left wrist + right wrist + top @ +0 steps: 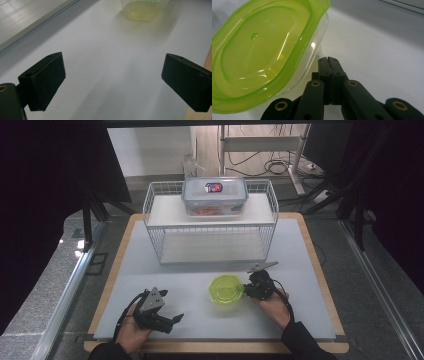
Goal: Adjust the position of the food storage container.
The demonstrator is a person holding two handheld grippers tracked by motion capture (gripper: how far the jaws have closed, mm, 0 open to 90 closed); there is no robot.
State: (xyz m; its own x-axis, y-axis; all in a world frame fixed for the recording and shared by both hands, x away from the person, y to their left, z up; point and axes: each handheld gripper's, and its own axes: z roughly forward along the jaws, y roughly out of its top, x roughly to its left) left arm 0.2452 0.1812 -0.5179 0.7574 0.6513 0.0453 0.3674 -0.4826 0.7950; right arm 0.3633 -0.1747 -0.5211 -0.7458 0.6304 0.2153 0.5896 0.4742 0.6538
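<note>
1. While the left gripper (pixel 159 316) rests low at the near-left of the bench (pixel 150 285), its fingers (pixel 46 80) stand spread wide w/ nothing btwn them; bare bench surface shows in the gap in the left gripper view.
2. Right gripper (pixel 248 289) sits right of centre, tip just beside the green-lidded container (pixel 225 289), on its right side.
3. Right gripper's fingers (pixel 329 67) are pressed together, pads flat against each other, nothing pinched. In the right gripper view the tip is close by the container's clear wall, under the lid's overhang; can't tell if it touches.
4. Container (pixel 262 57): clear tub w/ translucent lime lid, upright on the bench, near the front, approx mid-width, well apart from the left gripper.
5. Behind it, a white wire rack (pixel 210 222) w/ two shelves; a clear lidded box (pixel 215 195) w/ a red-blue label sits on the top shelf, orange contents inside.
</note>
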